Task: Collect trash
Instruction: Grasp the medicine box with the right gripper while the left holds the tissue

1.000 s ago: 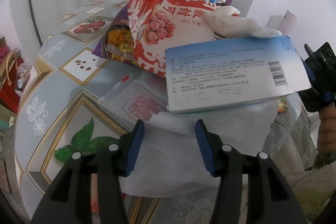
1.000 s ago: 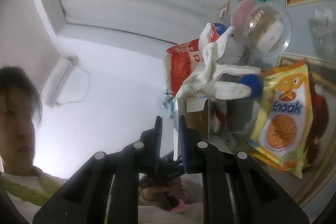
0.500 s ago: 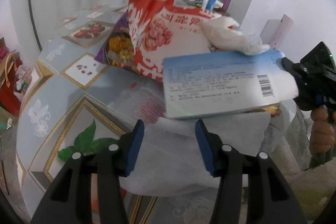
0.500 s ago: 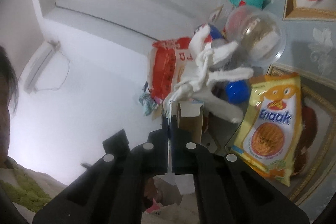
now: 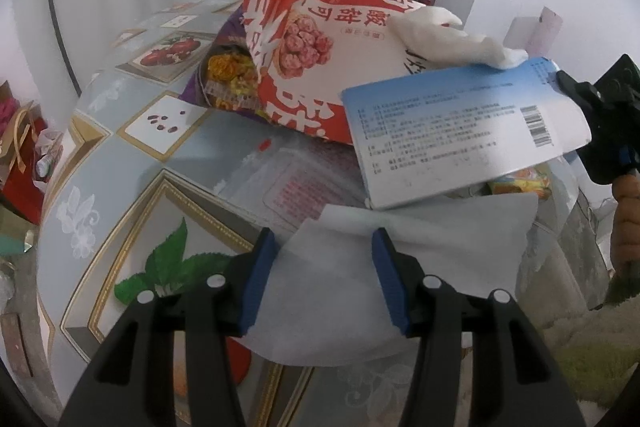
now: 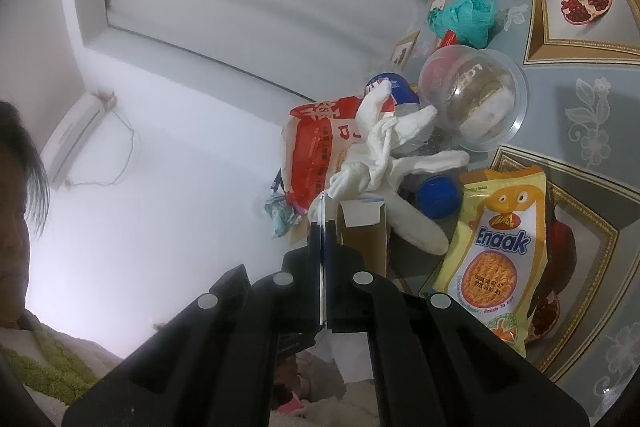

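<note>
Your right gripper (image 6: 323, 247) has just closed its jaws, and they now pinch the edge of the flat blue box (image 5: 460, 135), so tightly that from the right wrist view only a thin white sliver of card shows between the pads. From the left wrist view that box hangs off the table, tilted, with its printed back and barcode facing the camera, and your right gripper (image 5: 568, 87) bites its far corner. Take the box as your landmark. A crumpled white cloth (image 5: 452, 39) lies touching its upper edge, and behind the cloth a red and white snack bag (image 5: 316, 39) stands bunched up with a purple wrapper (image 5: 224, 75) just beside it. Below the box a white sheet of tissue (image 5: 400, 255) lies spread over the table (image 5: 100, 187) edge. Your left gripper (image 5: 324, 279) sits over this tissue with its fingers (image 5: 256, 279) half apart; the tissue runs between them, but you cannot tell whether the pads actually press on it. From the right wrist view, a yellow snack packet (image 6: 500, 251) lies beside the box, with a blue cap (image 6: 438, 197) near it, a clear plastic tub (image 6: 476, 99) farther off and a teal crumpled wad (image 6: 468, 15) beyond that.
</note>
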The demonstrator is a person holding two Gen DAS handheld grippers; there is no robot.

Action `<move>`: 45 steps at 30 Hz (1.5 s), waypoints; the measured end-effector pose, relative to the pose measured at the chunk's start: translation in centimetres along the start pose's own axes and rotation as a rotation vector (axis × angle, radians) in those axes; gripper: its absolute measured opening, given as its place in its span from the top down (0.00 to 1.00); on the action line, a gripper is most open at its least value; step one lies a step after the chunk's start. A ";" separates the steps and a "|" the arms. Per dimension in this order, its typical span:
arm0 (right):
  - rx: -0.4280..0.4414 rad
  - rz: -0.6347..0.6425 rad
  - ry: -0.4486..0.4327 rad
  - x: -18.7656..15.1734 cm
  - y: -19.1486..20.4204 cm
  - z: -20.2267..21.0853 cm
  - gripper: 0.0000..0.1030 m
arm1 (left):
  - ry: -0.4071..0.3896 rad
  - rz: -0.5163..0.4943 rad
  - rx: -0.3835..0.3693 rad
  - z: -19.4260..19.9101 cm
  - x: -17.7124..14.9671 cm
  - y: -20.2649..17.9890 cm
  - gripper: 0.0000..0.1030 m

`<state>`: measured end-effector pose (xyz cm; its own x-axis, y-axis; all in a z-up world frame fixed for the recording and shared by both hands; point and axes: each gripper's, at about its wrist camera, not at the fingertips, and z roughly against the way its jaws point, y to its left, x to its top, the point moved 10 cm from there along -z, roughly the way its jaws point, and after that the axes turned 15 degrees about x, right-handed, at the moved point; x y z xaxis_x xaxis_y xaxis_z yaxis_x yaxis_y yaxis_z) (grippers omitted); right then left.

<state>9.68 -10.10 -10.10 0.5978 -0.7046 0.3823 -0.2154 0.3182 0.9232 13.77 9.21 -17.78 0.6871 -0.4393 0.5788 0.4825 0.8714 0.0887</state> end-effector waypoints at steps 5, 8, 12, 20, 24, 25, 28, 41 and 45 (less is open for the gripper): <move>0.001 0.000 -0.003 0.3 0.2 0.3 1.00 | -0.011 -0.051 0.035 0.1 -0.2 -0.4 0.65; 0.001 0.001 -0.005 0.3 0.3 0.3 1.00 | -0.015 -0.063 0.036 0.4 -0.4 -0.5 0.78; 0.003 0.008 -0.005 0.4 0.6 0.3 1.00 | -0.031 -0.077 0.036 1.1 -0.5 -0.6 0.93; 0.020 0.075 -0.010 1.1 3.4 -0.1 1.00 | -0.112 -0.025 -0.041 4.7 1.1 -0.6 0.99; 0.044 0.111 -0.020 1.4 5.1 -0.1 1.00 | -0.173 0.036 -0.102 7.3 2.9 -0.2 0.99; 0.052 0.120 -0.022 1.6 5.6 0.0 1.00 | -0.191 0.045 -0.110 8.0 3.5 0.0 0.99; 0.067 0.152 -0.030 1.9 7.1 0.1 1.00 | -0.249 0.059 -0.133 10.4 5.1 0.2 0.99; 0.162 0.223 -0.105 2.4 12.6 4.5 1.00 | -0.466 -0.030 -0.268 21.4 12.5 -2.6 0.99; 0.178 0.252 -0.157 2.8 13.9 7.2 1.00 | -0.519 -0.058 -0.312 23.1 15.0 -4.5 0.99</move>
<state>2.83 -12.20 4.07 0.3854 -0.7114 0.5877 -0.4807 0.3889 0.7859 9.36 3.71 9.28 0.3385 -0.2517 0.9067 0.7017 0.7095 -0.0650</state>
